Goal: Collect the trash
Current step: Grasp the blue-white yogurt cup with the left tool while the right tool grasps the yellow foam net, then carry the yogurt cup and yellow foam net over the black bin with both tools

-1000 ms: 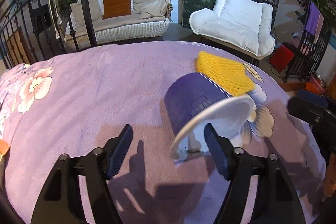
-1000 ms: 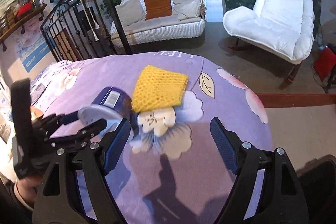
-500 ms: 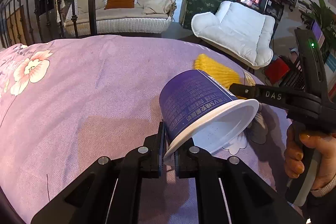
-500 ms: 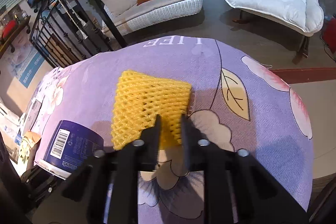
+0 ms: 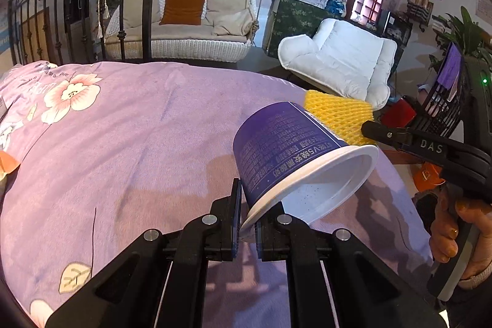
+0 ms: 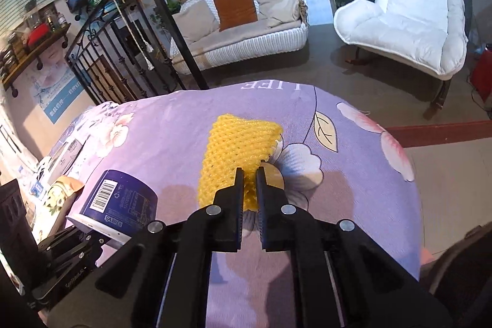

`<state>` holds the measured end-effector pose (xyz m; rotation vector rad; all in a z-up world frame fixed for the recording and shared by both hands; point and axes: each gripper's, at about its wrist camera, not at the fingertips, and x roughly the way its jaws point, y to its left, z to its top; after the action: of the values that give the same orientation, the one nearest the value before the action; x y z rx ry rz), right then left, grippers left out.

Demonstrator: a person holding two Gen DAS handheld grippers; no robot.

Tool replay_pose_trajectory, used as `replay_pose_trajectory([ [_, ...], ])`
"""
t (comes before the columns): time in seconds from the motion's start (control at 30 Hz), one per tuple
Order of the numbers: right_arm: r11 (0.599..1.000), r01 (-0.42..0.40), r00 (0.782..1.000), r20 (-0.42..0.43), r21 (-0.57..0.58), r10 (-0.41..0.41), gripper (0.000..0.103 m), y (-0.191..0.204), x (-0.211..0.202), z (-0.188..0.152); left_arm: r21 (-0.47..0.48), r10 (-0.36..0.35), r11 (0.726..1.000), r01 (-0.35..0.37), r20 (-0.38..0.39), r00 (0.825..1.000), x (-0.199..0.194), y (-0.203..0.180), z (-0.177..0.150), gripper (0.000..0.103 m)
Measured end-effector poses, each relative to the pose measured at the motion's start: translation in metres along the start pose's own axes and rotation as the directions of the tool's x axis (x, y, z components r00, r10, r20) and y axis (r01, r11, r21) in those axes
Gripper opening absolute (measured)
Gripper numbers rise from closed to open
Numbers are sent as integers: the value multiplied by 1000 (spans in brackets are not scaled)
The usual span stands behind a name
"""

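Between the left gripper's [image 5: 247,219] fingers: white flared rim of the dark-blue printed plastic cup [image 5: 286,149], mouth toward the camera, body tilted up and beyond the fingertips, over the purple floral cloth [image 5: 123,128] of the tabletop. Fingers nearly closed, pinching the rim only. Judged light, thin-walled, empty; the rim may flex or slip, so a hold deeper on the wall would be safer. Between the right gripper's [image 6: 249,174] fingers: near edge of the yellow foam-mesh sleeve [image 6: 240,143], the rest lying ahead. Its jaws have just been closing, mesh caught between them. Judged soft, featherweight, compressible; any edge serves.
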<state>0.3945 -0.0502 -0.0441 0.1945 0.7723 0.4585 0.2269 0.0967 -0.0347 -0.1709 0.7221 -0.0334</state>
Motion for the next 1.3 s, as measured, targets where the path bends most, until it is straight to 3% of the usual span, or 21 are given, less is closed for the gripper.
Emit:
replay_pose_trajectory([
  [0.33, 999, 44, 998, 53, -17, -43, 9, -11, -83, -37, 21, -41, 999, 40, 30, 999, -40, -22, -24, 9],
  [0.67, 990, 144, 982, 125, -5, -142, 9, -38, -154, -82, 30, -116, 993, 115, 28, 993, -56, -49, -46, 9],
  [0.93, 977, 207, 966, 144, 54, -213, 9, -68, -193, -115, 51, -168, 985, 167, 12, 986, -60, -73, -59, 9],
  [1.3, 939, 310, 939, 110, 151, -327, 9, -117, -225, -152, 112, -233, 966, 233, -11, 972, -63, -113, -72, 9],
])
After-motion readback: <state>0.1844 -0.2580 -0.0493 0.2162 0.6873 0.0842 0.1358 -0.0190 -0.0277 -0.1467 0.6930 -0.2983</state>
